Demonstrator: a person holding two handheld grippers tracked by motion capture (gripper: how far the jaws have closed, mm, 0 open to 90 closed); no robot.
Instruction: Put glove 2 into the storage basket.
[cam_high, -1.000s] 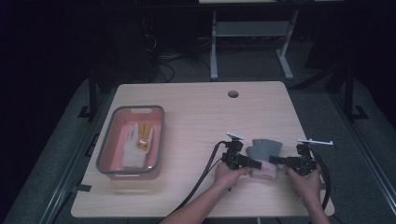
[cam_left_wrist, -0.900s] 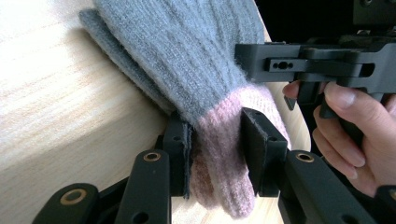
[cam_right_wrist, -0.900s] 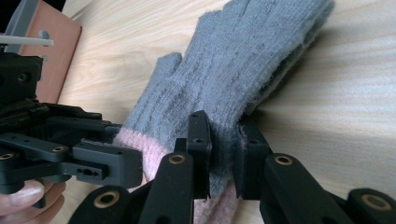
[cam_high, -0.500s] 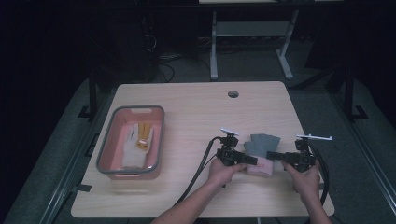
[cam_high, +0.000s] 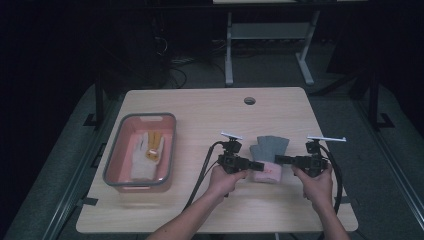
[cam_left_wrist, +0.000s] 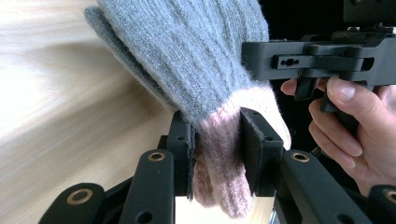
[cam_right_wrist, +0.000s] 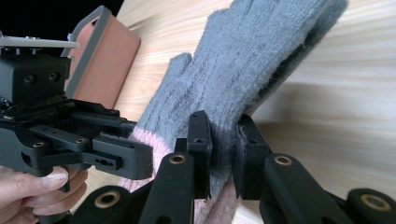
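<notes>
A grey knitted glove (cam_high: 270, 147) with a pink cuff (cam_high: 266, 171) is held between my two grippers at the table's right front. My left gripper (cam_high: 251, 164) is shut on the cuff's left side; in the left gripper view its pads pinch the pink cuff (cam_left_wrist: 217, 158). From the other side, my right gripper (cam_high: 278, 160) is shut on the glove, and in the right gripper view it grips where grey meets pink (cam_right_wrist: 223, 158). The cuff end is raised while the grey glove fingers (cam_right_wrist: 261, 51) hang toward the tabletop.
A grey-rimmed pink tray (cam_high: 116, 159) at the table's left front holds a white glove (cam_high: 146, 156) with yellow patches. A round cable hole (cam_high: 249, 100) sits near the far edge. Cables trail from both grippers toward the table's front edge.
Both hands have risen and moved slightly away from the front edge, carrying the glove's cuff end up off the table. The tray has not moved.
</notes>
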